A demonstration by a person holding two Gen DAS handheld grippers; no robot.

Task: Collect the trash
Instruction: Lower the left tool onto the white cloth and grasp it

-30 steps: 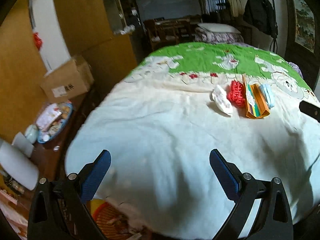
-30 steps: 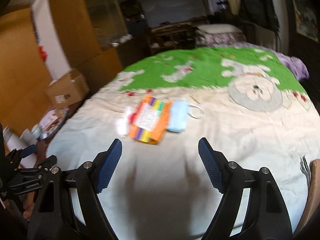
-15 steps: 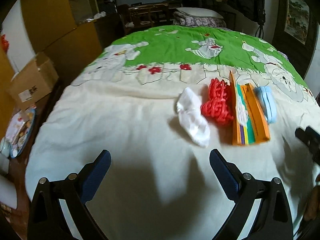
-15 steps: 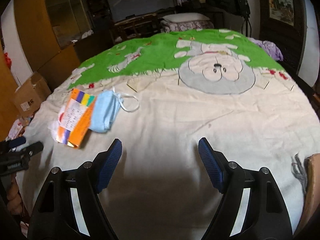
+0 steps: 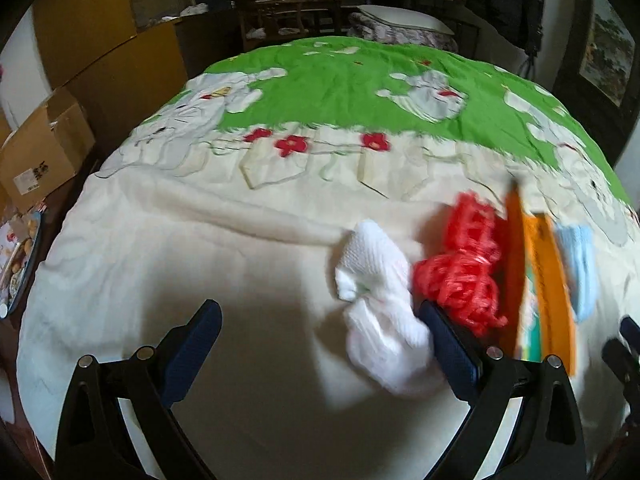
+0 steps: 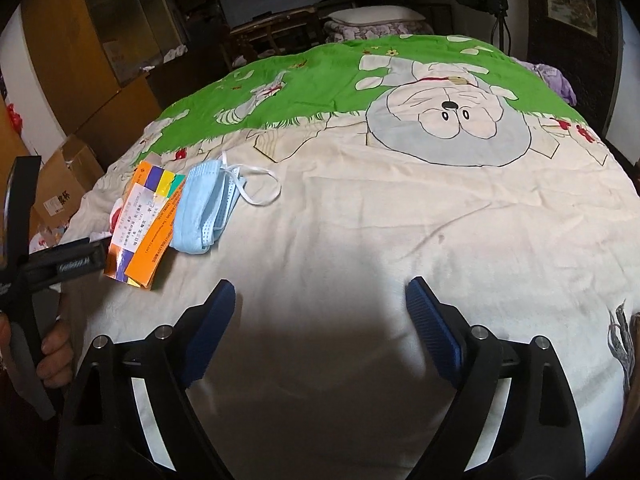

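Note:
Trash lies in a row on the bed quilt (image 5: 240,240). A crumpled white tissue (image 5: 376,304) lies just inside my left gripper's right finger. Next to it are a red mesh net (image 5: 464,276), an orange paper packet (image 5: 540,288) and a blue face mask (image 5: 580,264). My left gripper (image 5: 320,348) is open, low over the quilt, with the tissue at its right fingertip. My right gripper (image 6: 320,320) is open and empty over bare quilt. The packet (image 6: 144,220) and mask (image 6: 208,204) lie to its upper left. The left gripper (image 6: 60,264) shows at that view's left edge.
Cardboard boxes (image 5: 36,152) and a plate of snacks (image 5: 20,256) stand left of the bed. Wooden cabinets (image 5: 100,40) line the left wall. Pillows and dark furniture (image 5: 400,24) are beyond the bed's far end. The quilt (image 6: 440,208) is green at the far end.
My left gripper has swung right and closer to the trash; the tissue is now at its right fingertip. My right gripper has shifted right, so the packet and mask sit further left.

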